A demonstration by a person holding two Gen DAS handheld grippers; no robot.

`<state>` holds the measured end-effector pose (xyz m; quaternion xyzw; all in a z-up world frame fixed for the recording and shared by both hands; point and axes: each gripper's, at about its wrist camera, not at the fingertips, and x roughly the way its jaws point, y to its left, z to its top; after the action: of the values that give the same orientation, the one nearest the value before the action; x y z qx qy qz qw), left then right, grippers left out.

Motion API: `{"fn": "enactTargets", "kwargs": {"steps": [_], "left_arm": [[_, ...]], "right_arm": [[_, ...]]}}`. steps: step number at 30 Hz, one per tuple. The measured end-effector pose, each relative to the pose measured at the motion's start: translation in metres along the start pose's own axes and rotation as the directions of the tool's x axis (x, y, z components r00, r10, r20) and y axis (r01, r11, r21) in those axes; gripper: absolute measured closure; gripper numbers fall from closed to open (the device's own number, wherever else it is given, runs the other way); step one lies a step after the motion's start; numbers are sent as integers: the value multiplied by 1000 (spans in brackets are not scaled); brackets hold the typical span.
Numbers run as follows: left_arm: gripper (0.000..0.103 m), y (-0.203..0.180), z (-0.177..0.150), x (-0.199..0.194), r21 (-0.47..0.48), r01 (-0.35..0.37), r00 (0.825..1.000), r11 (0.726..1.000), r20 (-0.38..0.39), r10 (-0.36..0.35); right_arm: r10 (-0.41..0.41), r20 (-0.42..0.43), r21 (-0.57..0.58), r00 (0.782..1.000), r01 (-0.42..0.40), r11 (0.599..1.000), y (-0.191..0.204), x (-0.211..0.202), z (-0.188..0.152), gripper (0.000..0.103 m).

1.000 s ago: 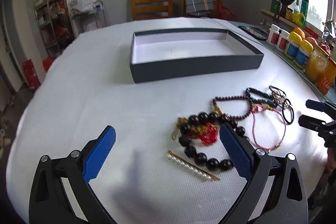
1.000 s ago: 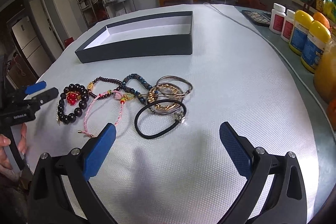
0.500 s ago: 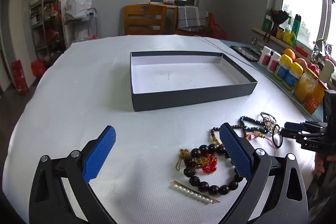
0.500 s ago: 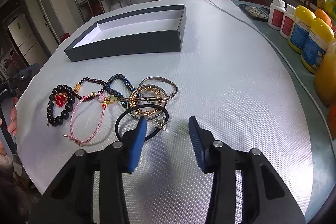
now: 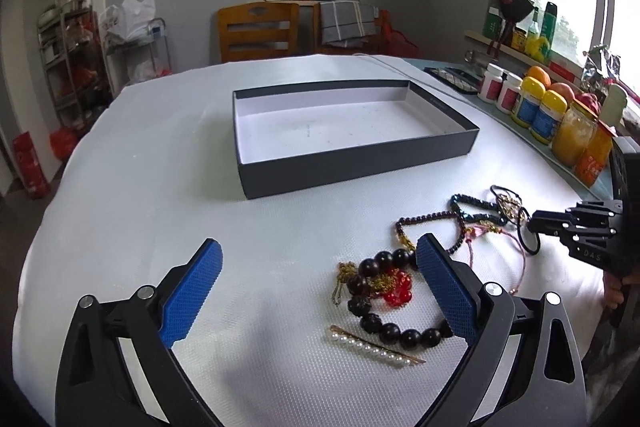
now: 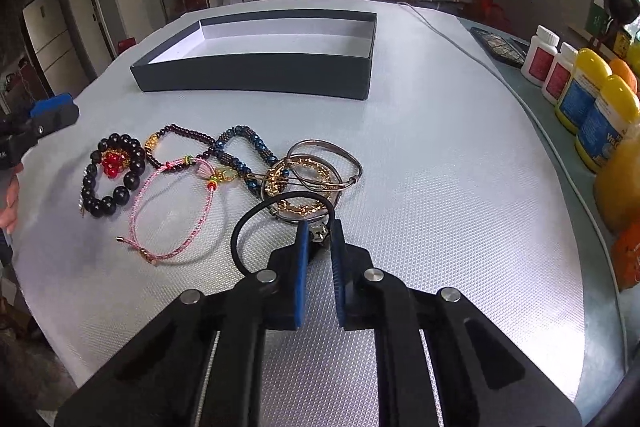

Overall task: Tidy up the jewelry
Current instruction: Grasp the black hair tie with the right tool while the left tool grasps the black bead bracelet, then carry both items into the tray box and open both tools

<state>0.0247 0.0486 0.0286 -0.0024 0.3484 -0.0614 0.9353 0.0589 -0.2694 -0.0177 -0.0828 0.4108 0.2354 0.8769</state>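
Observation:
A heap of jewelry lies on the white table: a black bead bracelet (image 5: 376, 323) (image 6: 120, 193) with a red charm, a pearl hair clip (image 5: 372, 345), a pink cord bracelet (image 6: 140, 195), blue and dark red bead bracelets, gold bangles (image 6: 320, 163) and a black hair tie (image 6: 244, 227) (image 5: 519, 235). My right gripper (image 6: 320, 229) (image 5: 534, 223) is closing, its pads pinching the hair tie at its metal charm. My left gripper (image 5: 318, 251) hangs open above the table, its right finger over the black bead bracelet. The open dark box (image 5: 352, 171) (image 6: 256, 75) sits empty beyond.
Bottles and jars (image 5: 536, 107) (image 6: 588, 99) line the table's right edge, with a dark flat device (image 6: 500, 45) and a thin cable (image 6: 460, 39) nearby. A wooden chair (image 5: 258, 31) stands behind the table. A person's fingers (image 6: 10, 203) show at the left edge.
My right gripper's jaws went from wide apart to nearly together and closed in on the black hair tie. The left gripper tilted upward a little and stayed open.

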Motion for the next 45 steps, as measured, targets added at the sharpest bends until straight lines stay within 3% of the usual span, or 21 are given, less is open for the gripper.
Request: {"fn": "enactTargets", "kwargs": {"steps": [5, 6, 7, 9, 12, 17, 18, 24, 32, 39, 45], "left_arm": [[10, -15, -6, 7, 78, 11, 999, 997, -45, -7], [20, -15, -6, 10, 80, 8, 998, 997, -58, -3], [40, -14, -6, 15, 74, 13, 997, 997, -81, -7], [57, -10, -8, 23, 50, 33, 992, 998, -123, -27], [60, -8, -12, 28, 46, 47, 989, 998, -144, -40], [79, -14, -16, 32, 78, 62, 984, 995, -171, -48], [87, -15, -16, 32, 80, 75, 983, 994, -176, -60], [89, -19, -7, 19, 100, 106, 985, 989, -148, -90], [89, -35, 27, -19, 154, 131, 991, 979, -13, -131], [89, -40, 76, -32, 214, 74, 990, 974, 100, -98], [89, -26, 128, -16, 180, 5, 983, 984, 182, -39]], "right_arm": [[25, 60, 21, 998, -27, 999, -4, -16, 4, 92], [29, 68, 21, 997, -30, 999, -4, -18, 5, 92], [29, 73, 19, 997, -31, 999, -4, -20, 6, 92], [27, 81, 21, 996, -29, 999, -4, -23, 7, 92], [31, 83, 25, 996, -33, 999, -6, -25, 6, 92], [38, 83, 32, 996, -41, 999, -6, -24, 6, 92], [38, 84, 32, 996, -41, 999, -6, -24, 6, 92], [38, 105, 36, 994, -42, 998, -10, -30, 13, 92], [39, 166, 38, 985, -46, 998, -15, -41, 38, 92], [29, 251, 26, 968, -37, 999, -13, -48, 96, 92], [1, 258, 48, 966, -14, 999, -9, -27, 157, 92]]}}
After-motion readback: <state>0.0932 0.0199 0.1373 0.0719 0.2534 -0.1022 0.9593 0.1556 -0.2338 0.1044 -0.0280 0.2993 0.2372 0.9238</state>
